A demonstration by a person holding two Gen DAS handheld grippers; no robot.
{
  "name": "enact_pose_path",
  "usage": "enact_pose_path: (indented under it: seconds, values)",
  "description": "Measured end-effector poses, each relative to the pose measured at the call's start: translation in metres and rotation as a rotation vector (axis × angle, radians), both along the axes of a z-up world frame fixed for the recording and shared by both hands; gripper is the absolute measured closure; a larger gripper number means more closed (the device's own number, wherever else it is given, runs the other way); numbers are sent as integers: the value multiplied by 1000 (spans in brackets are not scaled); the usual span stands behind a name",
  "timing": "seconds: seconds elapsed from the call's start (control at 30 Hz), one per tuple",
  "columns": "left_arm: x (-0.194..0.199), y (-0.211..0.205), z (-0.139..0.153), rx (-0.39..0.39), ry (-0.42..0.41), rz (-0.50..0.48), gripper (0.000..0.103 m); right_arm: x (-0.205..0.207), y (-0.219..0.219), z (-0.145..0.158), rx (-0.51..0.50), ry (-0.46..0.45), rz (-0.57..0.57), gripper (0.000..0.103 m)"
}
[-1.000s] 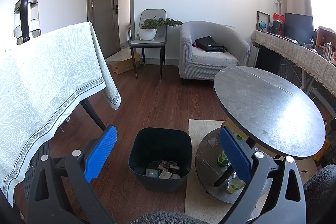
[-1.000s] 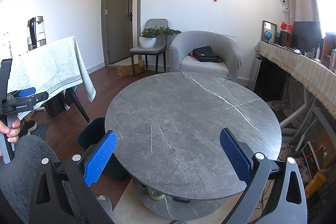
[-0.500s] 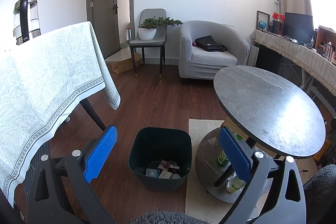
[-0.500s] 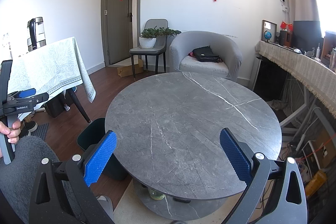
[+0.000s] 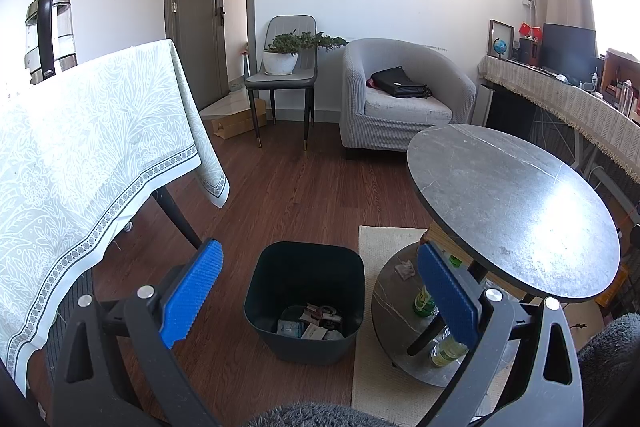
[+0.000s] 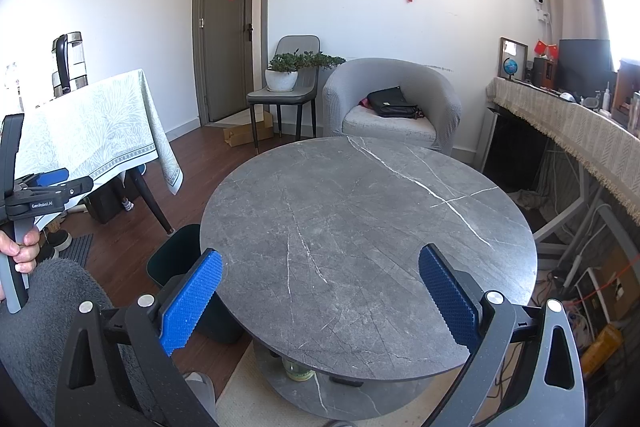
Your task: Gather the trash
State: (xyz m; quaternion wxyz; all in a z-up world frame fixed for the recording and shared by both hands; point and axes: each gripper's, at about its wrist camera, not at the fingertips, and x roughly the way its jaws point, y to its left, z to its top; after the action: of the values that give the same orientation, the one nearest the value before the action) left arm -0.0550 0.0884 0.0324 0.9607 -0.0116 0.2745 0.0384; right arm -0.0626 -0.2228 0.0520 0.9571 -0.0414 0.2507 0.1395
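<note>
Nothing has shifted: your left gripper (image 5: 318, 297) and right gripper (image 6: 320, 299) stay spread, empty; trash bin (image 5: 305, 301) beside round table (image 6: 368, 239) looks loaded.

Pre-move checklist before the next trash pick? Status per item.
1. Left gripper open, empty: ok.
2. Right gripper open, empty: ok.
3. Bin upright on the floor, trash inside: ok.
4. Tabletop bare of trash: ok.
5. Lower shelf has a crumpled scrap beside the bottles: not ok.
6. Floor behind the table: cannot tell.
</note>
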Motion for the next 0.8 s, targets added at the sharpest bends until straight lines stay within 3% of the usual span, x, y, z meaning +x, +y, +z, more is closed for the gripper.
enact_pose_path:
  seconds: [0.8]
  values:
    - [0, 1, -3, -5, 2, 0, 3, -1, 1, -2, -6, 1, 0, 4]
